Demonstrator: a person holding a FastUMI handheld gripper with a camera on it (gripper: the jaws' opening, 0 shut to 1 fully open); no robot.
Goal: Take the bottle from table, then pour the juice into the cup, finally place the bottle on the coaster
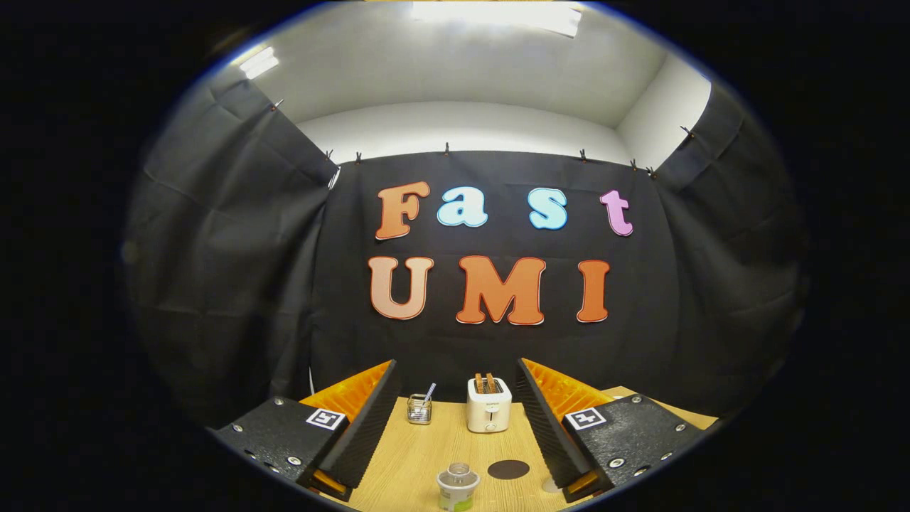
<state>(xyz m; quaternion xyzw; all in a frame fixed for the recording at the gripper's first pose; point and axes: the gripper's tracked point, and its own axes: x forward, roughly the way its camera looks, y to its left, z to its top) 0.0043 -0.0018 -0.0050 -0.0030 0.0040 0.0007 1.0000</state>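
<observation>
On the tabletop (419,462): bottle (457,487) stood beside coaster (508,469).
Hand-held gripper (455,409): fingers were wide apart, holding nothing.

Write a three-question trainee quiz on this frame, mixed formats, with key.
1. True or false: the gripper is shut on the clear plastic bottle with the green label.
2. Multiple choice: the dark round coaster lies on the light wooden table
A. just beside the bottle, between the fingers
B. behind the white two-slot toaster
C. under the small wire holder with utensils
3. Fill in: the toaster's slots hold two brown ____.

Key
1. False: the fingers stand wide apart, the bottle between them and untouched.
2. A
3. Slices of toast, by their look.
</observation>
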